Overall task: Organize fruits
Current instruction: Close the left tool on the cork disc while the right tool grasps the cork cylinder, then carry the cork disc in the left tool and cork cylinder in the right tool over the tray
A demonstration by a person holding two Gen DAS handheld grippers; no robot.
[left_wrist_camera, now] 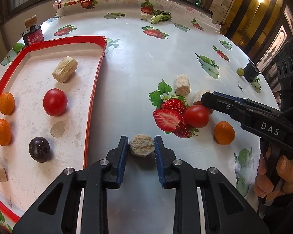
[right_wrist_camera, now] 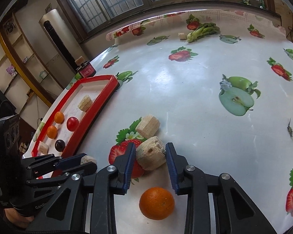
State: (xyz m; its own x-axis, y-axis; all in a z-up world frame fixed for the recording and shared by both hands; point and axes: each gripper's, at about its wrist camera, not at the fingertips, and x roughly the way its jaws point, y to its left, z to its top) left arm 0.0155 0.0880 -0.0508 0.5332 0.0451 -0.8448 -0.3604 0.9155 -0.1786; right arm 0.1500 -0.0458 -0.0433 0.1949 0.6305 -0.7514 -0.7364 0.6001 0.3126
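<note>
A red-rimmed white tray (left_wrist_camera: 96,74) lies at the left and holds two oranges (left_wrist_camera: 6,103), a red tomato (left_wrist_camera: 55,102), a dark plum (left_wrist_camera: 39,149) and two beige sugarcane chunks (left_wrist_camera: 64,69). My left gripper (left_wrist_camera: 141,146) is shut on a beige chunk (left_wrist_camera: 141,145) over the table beside the tray. My right gripper (right_wrist_camera: 150,157) is shut on another beige chunk (right_wrist_camera: 151,153); it also shows in the left wrist view (left_wrist_camera: 203,100). A loose tomato (left_wrist_camera: 196,116) and an orange (left_wrist_camera: 224,133) lie on the table near it. A third chunk (left_wrist_camera: 182,84) lies just behind.
The table wears a fruit-print cloth. A green grape (left_wrist_camera: 240,71) and a dark small pot (left_wrist_camera: 251,71) sit at the right. A leafy vegetable (left_wrist_camera: 160,17) and a small chunk lie far back. A red jar (left_wrist_camera: 33,36) stands behind the tray.
</note>
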